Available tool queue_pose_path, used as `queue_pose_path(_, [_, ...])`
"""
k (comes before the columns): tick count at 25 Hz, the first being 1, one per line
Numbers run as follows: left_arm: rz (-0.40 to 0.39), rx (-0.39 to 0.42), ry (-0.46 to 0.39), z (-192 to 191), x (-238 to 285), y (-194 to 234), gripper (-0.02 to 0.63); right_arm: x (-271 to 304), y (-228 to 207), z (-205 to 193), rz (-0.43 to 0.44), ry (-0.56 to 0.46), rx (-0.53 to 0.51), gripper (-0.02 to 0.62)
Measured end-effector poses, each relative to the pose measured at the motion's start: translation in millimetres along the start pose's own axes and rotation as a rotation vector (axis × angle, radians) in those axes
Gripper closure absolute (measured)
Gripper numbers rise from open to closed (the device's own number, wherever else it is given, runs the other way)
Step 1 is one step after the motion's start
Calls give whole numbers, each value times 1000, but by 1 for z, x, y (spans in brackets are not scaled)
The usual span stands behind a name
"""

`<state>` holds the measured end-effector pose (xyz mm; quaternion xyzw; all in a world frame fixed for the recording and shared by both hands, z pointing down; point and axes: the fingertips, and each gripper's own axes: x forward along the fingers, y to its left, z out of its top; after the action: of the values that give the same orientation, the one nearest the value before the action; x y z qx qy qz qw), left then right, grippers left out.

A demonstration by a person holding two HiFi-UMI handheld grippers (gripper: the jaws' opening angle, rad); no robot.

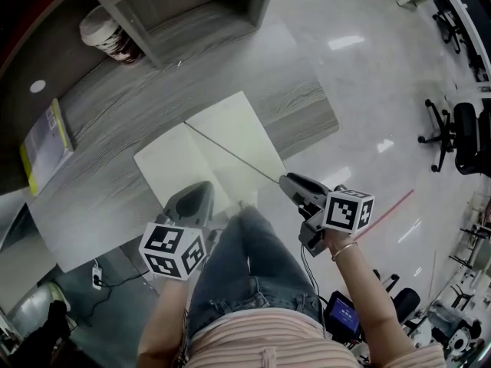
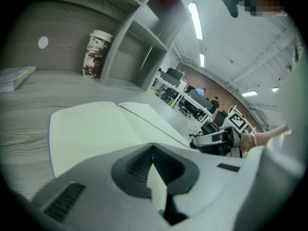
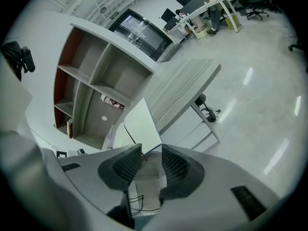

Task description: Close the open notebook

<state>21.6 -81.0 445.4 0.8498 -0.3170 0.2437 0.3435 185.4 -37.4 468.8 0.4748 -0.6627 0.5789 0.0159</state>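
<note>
The open notebook (image 1: 211, 148) lies flat on the grey wood desk (image 1: 115, 121) with both white pages blank and its spine running diagonally. My left gripper (image 1: 201, 190) hovers over the near edge of the left page (image 2: 91, 129). Its fingertips (image 2: 144, 153) meet, and a pale sliver of paper shows in the gap behind them; I cannot tell whether a sheet is pinched. My right gripper (image 1: 288, 181) sits just off the right page's near corner. In the right gripper view the right gripper (image 3: 150, 160) is open with nothing between the pads, and the notebook (image 3: 142, 121) lies just beyond them.
A stack of paper cups (image 1: 107, 33) stands in the shelf unit at the desk's back. A thin book with a yellow-green edge (image 1: 47, 140) lies at the far left. The desk's near edge runs just under both grippers. Office chairs (image 1: 460, 133) stand on the glossy floor to the right.
</note>
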Motion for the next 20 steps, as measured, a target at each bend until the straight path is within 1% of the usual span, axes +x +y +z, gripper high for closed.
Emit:
queue_pose_path(4, [21, 4, 40, -7, 3, 4, 594, 2, -4, -1, 2, 20, 11, 449])
queue_pose_path(9, [34, 5, 61, -8, 6, 6, 594, 6, -6, 2, 23, 28, 45, 440])
queue_pose_path(15, [59, 1, 107, -12, 8, 10, 594, 7, -2, 2, 52, 36, 44, 437])
queue_pose_path(20, [62, -11, 128, -14, 9, 11, 594, 7, 1, 6, 80, 30, 42, 437])
